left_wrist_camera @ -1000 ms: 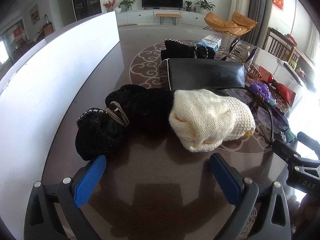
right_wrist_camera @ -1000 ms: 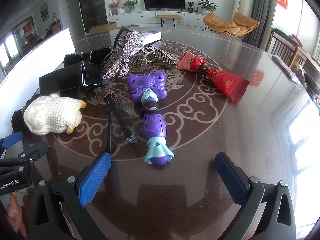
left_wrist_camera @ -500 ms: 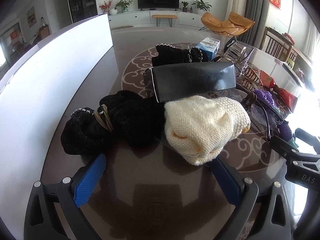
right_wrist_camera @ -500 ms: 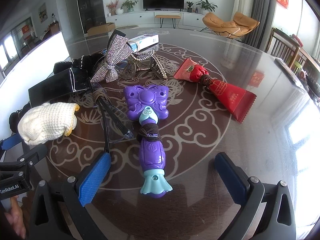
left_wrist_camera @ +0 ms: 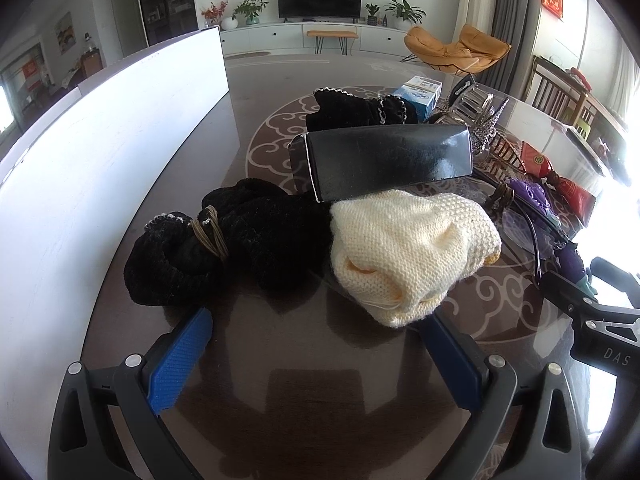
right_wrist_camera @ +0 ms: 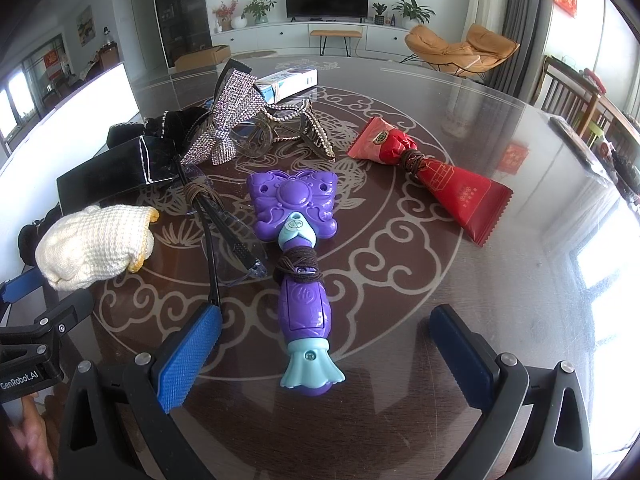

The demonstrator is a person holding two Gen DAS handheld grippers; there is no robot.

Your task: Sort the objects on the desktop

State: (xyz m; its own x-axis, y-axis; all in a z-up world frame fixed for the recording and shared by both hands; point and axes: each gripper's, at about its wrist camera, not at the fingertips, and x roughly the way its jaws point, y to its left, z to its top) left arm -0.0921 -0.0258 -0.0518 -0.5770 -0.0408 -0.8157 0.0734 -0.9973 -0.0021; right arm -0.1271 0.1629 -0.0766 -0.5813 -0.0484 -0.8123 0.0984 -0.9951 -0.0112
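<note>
In the left wrist view my left gripper is open, its fingers just short of a cream knitted glove and a black knitted piece bound with a brown hair tie. A black case lies behind the glove. In the right wrist view my right gripper is open around the lower end of a purple butterfly toy, which has a brown hair tie wound on its handle. Clear glasses lie to the toy's left.
A red snack packet tied with a hair tie lies to the right. A rhinestone bow, a clear hair claw and a blue-white box sit further back. A white board stands along the table's left side.
Both grippers have moved forward. The glove and black knit now sit close to the left fingers, and the purple toy's end has come between the right fingers.
</note>
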